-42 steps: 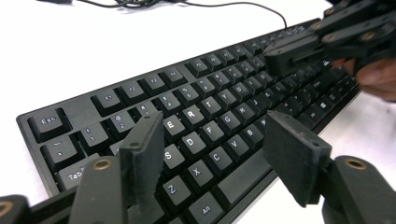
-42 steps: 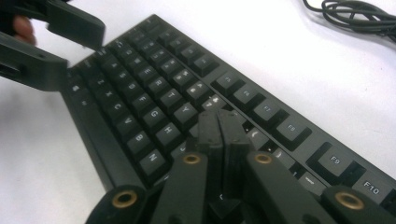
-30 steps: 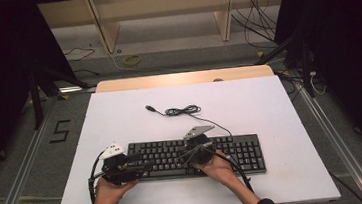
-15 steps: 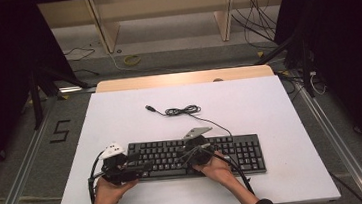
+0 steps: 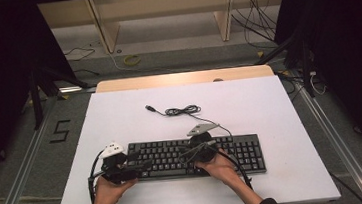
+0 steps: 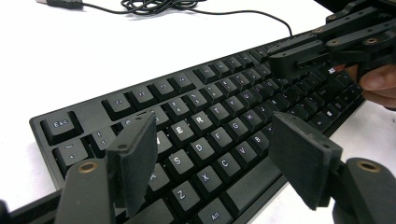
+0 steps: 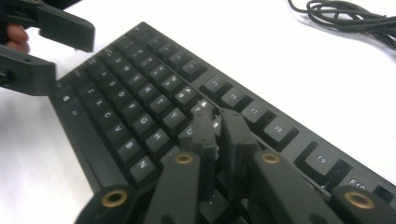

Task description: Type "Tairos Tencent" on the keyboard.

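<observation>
A black keyboard [image 5: 234,152] lies across the near half of the white table [image 5: 270,108]. My left gripper [image 5: 142,166] hovers over its left end. In the left gripper view this gripper [image 6: 212,140] stands open, its pads wide apart above the letter keys [image 6: 210,126] with nothing between them. My right gripper [image 5: 184,156] is over the middle of the keyboard. In the right gripper view its jaws [image 7: 218,119] have just been opening and stand a thin gap apart. Their tips rest low on the keys [image 7: 140,93] near the number row, and I see nothing held between them.
The keyboard's cable [image 5: 182,111] lies coiled behind it, with the USB plug [image 5: 150,107] loose on the table. A wooden strip [image 5: 182,78] edges the far side. Metal rails [image 5: 21,182] run along the floor at both sides.
</observation>
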Tool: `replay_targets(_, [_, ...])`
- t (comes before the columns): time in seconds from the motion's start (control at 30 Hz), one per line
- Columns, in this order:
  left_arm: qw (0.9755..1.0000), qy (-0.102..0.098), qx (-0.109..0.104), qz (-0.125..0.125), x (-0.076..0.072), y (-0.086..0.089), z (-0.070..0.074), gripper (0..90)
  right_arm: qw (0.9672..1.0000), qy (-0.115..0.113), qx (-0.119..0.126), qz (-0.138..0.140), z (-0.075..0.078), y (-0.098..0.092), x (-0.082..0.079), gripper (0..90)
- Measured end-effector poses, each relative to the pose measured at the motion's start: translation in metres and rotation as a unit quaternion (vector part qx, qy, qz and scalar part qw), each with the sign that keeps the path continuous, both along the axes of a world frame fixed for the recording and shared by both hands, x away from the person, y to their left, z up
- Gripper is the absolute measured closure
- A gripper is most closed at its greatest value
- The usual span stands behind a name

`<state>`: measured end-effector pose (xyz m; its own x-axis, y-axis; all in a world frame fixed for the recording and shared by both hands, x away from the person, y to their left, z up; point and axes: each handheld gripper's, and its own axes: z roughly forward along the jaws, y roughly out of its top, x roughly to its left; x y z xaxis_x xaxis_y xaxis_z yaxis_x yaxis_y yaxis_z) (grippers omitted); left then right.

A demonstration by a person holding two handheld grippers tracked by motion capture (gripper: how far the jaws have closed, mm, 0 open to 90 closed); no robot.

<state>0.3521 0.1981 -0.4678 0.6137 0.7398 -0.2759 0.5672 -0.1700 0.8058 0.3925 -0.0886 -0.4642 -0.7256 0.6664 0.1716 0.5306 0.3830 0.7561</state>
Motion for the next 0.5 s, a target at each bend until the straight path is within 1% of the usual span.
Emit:
replay_targets(0.17, [1.0, 0.0, 0.0, 0.0, 0.0, 0.0, 0.0, 32.4, 1.0, -0.003, 0.005, 0.001, 0.003, -0.003, 0.0, 78.5])
replay_targets(0.27, [1.0, -0.002, 0.001, 0.0, 0.0, 0.0, 0.0, 32.4, 0.9999, -0.003, 0.01, 0.0, 0.007, -0.005, -0.001, 73.5])
replay_targets(0.33, [1.0, -0.002, 0.001, 0.0, 0.0, 0.0, 0.0, 32.4, 0.9999, -0.003, 0.011, 0.001, 0.007, -0.006, -0.002, 72.2])
replay_targets(0.43, [1.0, -0.003, 0.0, 0.0, 0.0, 0.0, 0.0, 32.4, 0.9998, -0.006, 0.018, 0.006, 0.011, -0.008, -0.004, 65.7])
replay_targets(0.5, [1.0, -0.005, 0.0, 0.0, 0.0, 0.0, 0.0, 32.4, 0.9998, -0.005, 0.018, 0.007, 0.012, -0.008, -0.004, 64.2])
